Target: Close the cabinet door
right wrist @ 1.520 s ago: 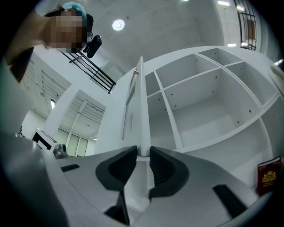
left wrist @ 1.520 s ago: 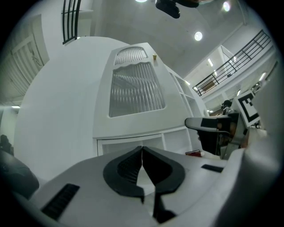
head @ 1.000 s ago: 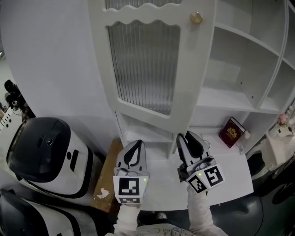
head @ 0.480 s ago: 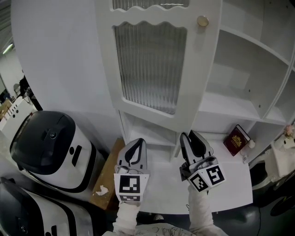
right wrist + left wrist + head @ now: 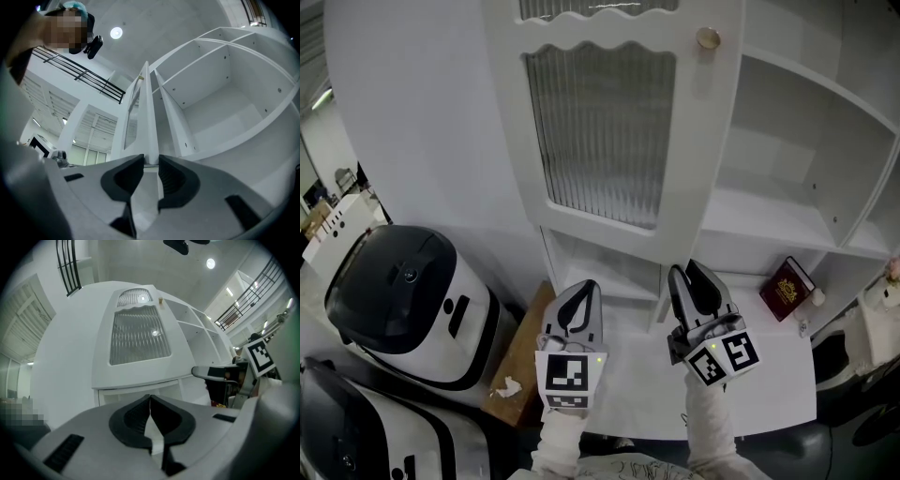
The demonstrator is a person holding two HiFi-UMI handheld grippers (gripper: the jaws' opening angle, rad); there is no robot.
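Barely anything has shifted since a second ago; the open door sits slightly further right. Left gripper (image 5: 585,289) waits at the desk edge, jaws together, empty. The white cabinet door with ribbed glass (image 5: 600,131) stands swung open, probably light, stiff and free on its hinges, its pane fragile. Right gripper (image 5: 688,272), jaws narrow, seems to pinch the door's lower free edge, a sound hold.

Cut off at the head view's top, above the right gripper (image 5: 685,270): upper end of the cabinet door (image 5: 600,131). Right of that gripper, red book (image 5: 786,286), print too small to read. Contact of its pads (image 5: 135,174) with the door edge unclear.
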